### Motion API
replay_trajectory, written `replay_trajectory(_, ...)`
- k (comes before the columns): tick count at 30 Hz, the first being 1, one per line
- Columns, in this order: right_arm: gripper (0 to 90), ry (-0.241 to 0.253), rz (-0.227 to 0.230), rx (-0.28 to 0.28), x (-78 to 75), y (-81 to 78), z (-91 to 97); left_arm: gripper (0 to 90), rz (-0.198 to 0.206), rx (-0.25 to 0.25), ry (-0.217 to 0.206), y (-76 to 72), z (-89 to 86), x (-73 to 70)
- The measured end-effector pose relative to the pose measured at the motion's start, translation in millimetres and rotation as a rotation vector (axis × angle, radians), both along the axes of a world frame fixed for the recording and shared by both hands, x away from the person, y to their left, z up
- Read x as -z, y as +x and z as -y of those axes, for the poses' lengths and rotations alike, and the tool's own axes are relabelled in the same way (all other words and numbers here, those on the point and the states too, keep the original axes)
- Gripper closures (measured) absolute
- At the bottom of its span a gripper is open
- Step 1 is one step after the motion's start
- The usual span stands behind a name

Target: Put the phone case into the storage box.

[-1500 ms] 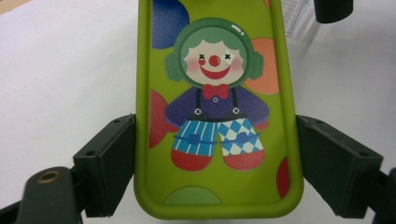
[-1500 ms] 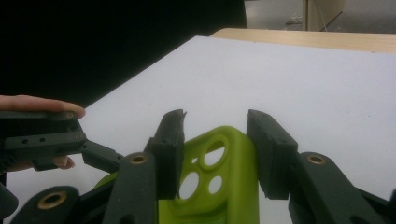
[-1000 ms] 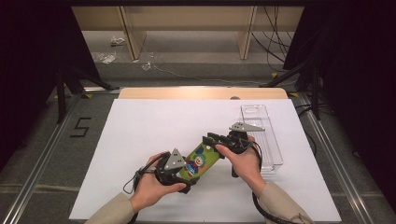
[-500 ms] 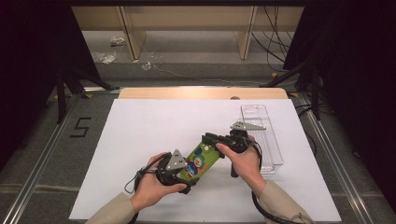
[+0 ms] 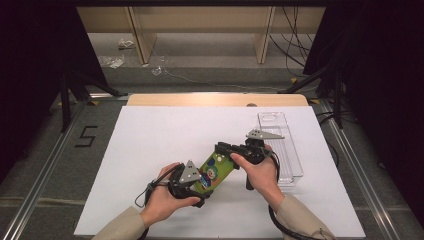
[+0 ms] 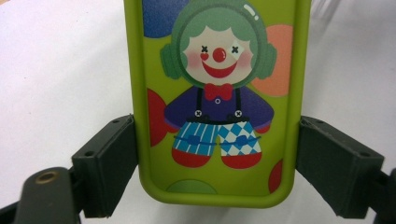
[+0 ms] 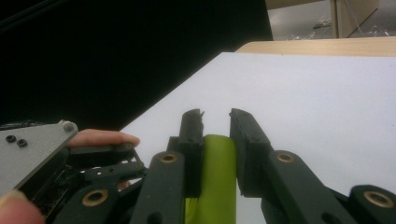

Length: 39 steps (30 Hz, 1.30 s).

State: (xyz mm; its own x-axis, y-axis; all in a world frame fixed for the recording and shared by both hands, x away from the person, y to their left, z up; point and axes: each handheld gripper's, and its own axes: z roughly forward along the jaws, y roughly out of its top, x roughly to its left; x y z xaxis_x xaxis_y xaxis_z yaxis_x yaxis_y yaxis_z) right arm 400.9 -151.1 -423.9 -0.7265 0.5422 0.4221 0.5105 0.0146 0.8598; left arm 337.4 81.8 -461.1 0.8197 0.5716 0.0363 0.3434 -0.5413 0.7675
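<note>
The green case (image 5: pixel 214 171) runs slantwise from near the table's front edge toward its far right corner. The left gripper (image 5: pixel 192 186) clamps its near end across the width. The right gripper (image 5: pixel 223 150), jaws just closing, pinches the far end's thin edge.

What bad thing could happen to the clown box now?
The green clown tin is held off the white table by both grippers.

1. The right gripper, whose jaws have just been closing, pinches only a thin edge, so the tin might slip out.
2. The left gripper clamps the tin's smooth sides near one end; a pull or twist could make it slide free.
3. If dropped, it could hit the clear tray nearby.
</note>
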Motion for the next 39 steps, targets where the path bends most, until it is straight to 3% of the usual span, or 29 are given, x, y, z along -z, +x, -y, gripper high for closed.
replay_trajectory(5,77.9,0.012,0.002,-0.013,-1.9,-1.2,-1.2,17.6,0.003,-0.020,-0.018,2.1,-1.6,-0.8)
replay_trajectory(6,78.0,-0.005,0.026,-0.010,-4.6,-2.3,-1.3,16.2,0.007,-0.028,-0.030,4.7,-4.7,-2.2)
replay_trajectory(9,78.0,0.013,0.043,-0.022,-10.9,-4.2,-0.6,15.5,0.013,-0.041,-0.057,6.6,-8.7,-3.8)
replay_trajectory(14,78.0,-0.004,0.077,-0.037,-20.7,-7.9,-1.2,15.5,0.014,-0.036,-0.089,7.1,-10.5,-5.4)
replay_trajectory(32,78.0,-0.151,0.179,-0.139,-38.7,-11.4,1.6,15.8,0.008,0.000,-0.135,7.3,-10.6,-4.3)
replay_trajectory(39,77.9,-0.183,0.189,-0.165,-41.9,-12.2,2.5,15.9,0.014,0.007,-0.142,7.4,-10.4,-4.1)
